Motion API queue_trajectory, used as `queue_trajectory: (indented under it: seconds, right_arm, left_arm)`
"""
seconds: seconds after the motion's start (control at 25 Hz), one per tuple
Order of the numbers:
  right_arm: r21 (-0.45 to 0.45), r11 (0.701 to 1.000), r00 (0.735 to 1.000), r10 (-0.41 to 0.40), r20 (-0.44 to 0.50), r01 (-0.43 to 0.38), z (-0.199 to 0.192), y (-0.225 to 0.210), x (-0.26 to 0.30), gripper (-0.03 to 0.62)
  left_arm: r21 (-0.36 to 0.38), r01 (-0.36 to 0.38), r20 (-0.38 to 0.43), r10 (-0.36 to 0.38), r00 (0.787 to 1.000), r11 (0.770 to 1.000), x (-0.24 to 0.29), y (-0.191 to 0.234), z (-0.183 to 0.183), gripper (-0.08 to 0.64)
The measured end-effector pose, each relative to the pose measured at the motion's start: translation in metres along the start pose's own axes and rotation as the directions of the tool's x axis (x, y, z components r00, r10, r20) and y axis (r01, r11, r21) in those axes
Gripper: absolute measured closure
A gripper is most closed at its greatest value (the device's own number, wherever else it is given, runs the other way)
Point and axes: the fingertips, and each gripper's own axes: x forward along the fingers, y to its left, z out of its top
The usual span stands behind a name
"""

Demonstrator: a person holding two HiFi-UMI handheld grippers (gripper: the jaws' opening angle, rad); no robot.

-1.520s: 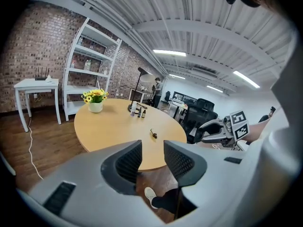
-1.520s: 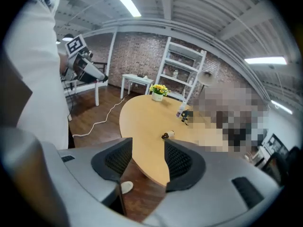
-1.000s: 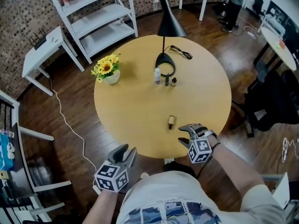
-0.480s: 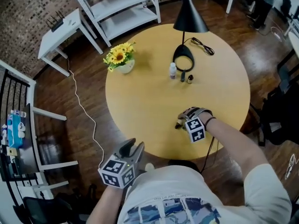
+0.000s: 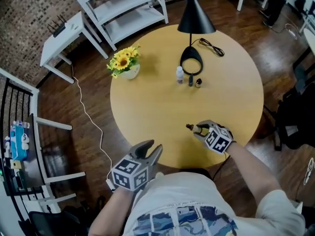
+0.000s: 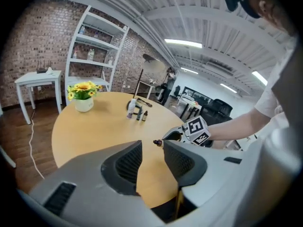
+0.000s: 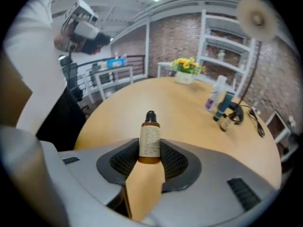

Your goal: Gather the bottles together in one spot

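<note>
A small brown bottle (image 7: pixel 150 141) with a pale label and black cap sits between the pads of my right gripper (image 7: pixel 150 161), whose jaws are closing on it; both pads touch its sides. In the head view that gripper (image 5: pixel 197 130) is over the table's near right part, the bottle (image 5: pixel 190 127) sticking out to the left. Three more bottles stand together by the lamp base: a white one (image 5: pixel 180 74), a dark one (image 5: pixel 190 79) and a tiny brown one (image 5: pixel 198 83). My left gripper (image 5: pixel 150 150) hovers at the near table edge, open and empty.
The round yellow table (image 5: pixel 147 107) also carries a black lamp (image 5: pixel 191 63) with its cord and a pot of yellow flowers (image 5: pixel 125 65). A white shelf unit (image 5: pixel 123 6) and a small white side table (image 5: pixel 64 38) stand beyond it.
My right gripper reached the lone brown bottle on the near table and closed round it; the bottle now points left from the jaws. The left gripper stayed low at the table edge.
</note>
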Motion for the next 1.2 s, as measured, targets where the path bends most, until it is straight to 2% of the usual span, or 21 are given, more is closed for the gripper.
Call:
queue_trajectory:
  seconds: [0.12,0.24,0.36,0.52,0.6,0.64,0.8,0.88,0.96,1.0,1.08,1.2]
  right_arm:
    - [0.155,0.984,0.977,-0.116,0.180,0.088,0.039,0.007,-0.048,0.442]
    - [0.206,0.967,0.928,-0.208,0.310,0.148,0.075,0.020,-0.094,0.443]
    - [0.241,0.946,0.873,-0.297,0.387,0.215,0.094,0.028,-0.130,0.442]
    - [0.255,0.914,0.827,-0.397,0.398,0.316,0.092,0.040,-0.154,0.443]
    - [0.268,0.899,0.818,-0.430,0.383,0.347,0.082,0.042,-0.159,0.442]
    - [0.278,0.891,0.814,-0.445,0.372,0.360,0.075,0.042,-0.162,0.443]
    - [0.319,0.858,0.798,-0.499,0.337,0.402,0.050,0.041,-0.177,0.436]
    - [0.332,0.838,0.792,-0.529,0.304,0.432,0.036,0.035,-0.184,0.426]
    - [0.346,0.819,0.786,-0.555,0.273,0.458,0.020,0.027,-0.193,0.374]
    - [0.359,0.809,0.782,-0.566,0.261,0.466,0.012,0.023,-0.197,0.374]
    - [0.383,0.789,0.774,-0.586,0.238,0.480,-0.003,0.017,-0.208,0.374]
    - [0.431,0.757,0.763,-0.613,0.207,0.491,-0.025,0.010,-0.223,0.374]
  left_arm:
    - [0.033,0.123,0.008,-0.123,0.992,0.992,0.017,-0.028,0.018,0.440]
    - [0.004,0.266,0.038,-0.266,0.963,0.964,0.035,-0.060,0.042,0.440]
    - [0.008,0.362,0.032,-0.362,0.932,0.932,0.060,-0.089,0.059,0.410]
    - [0.016,0.432,-0.003,-0.432,0.902,0.902,0.083,-0.121,0.064,0.383]
    - [0.037,0.451,-0.013,-0.451,0.893,0.892,0.090,-0.136,0.063,0.394]
    - [0.054,0.463,-0.022,-0.462,0.887,0.885,0.093,-0.145,0.062,0.425]
    - [0.116,0.511,-0.058,-0.508,0.859,0.852,0.102,-0.178,0.060,0.443]
    - [0.161,0.512,-0.057,-0.510,0.858,0.844,0.107,-0.189,0.065,0.459]
    - [0.212,0.498,-0.050,-0.499,0.865,0.841,0.114,-0.193,0.076,0.482]
    - [0.235,0.486,-0.048,-0.489,0.871,0.842,0.118,-0.193,0.081,0.481]
    - [0.287,0.448,-0.046,-0.455,0.889,0.847,0.130,-0.188,0.094,0.482]
    - [0.377,0.353,-0.024,-0.372,0.928,0.856,0.154,-0.177,0.112,0.481]
